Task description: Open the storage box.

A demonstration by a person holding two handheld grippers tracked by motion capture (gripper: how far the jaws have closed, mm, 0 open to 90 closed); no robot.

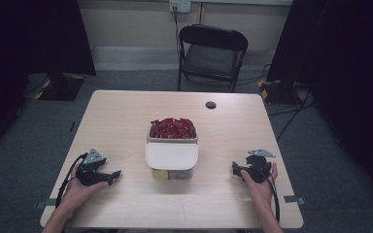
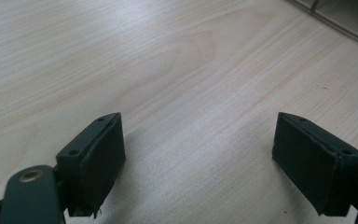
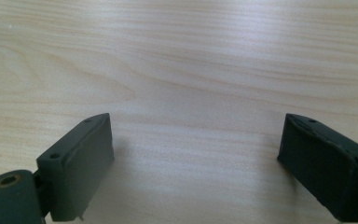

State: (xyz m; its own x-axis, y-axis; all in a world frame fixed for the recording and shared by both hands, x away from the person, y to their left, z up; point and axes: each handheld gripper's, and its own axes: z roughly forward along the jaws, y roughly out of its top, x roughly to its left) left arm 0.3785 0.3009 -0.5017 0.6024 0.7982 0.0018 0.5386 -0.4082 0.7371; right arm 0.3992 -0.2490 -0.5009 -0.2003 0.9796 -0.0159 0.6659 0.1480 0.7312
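Claws (image 1: pixel 115 174) (image 1: pixel 234 169) both spread, empty; lidded box (image 1: pixel 171 156), red packets (image 1: pixel 173 128) between them on table (image 1: pixel 126 116)

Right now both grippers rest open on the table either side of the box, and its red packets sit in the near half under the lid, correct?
Not quite. The high view shows the red packets in the far half of the box; the lid covers the near half. Both grippers are open.

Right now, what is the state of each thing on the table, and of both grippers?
Clear plastic container: upright, partly covered by the lid.
White rounded lid: lying across the container's near part.
Red packets: piled in the uncovered far part.
Left gripper: open, empty.
Right gripper: open, empty.
Black folding chair: unfolded, empty.
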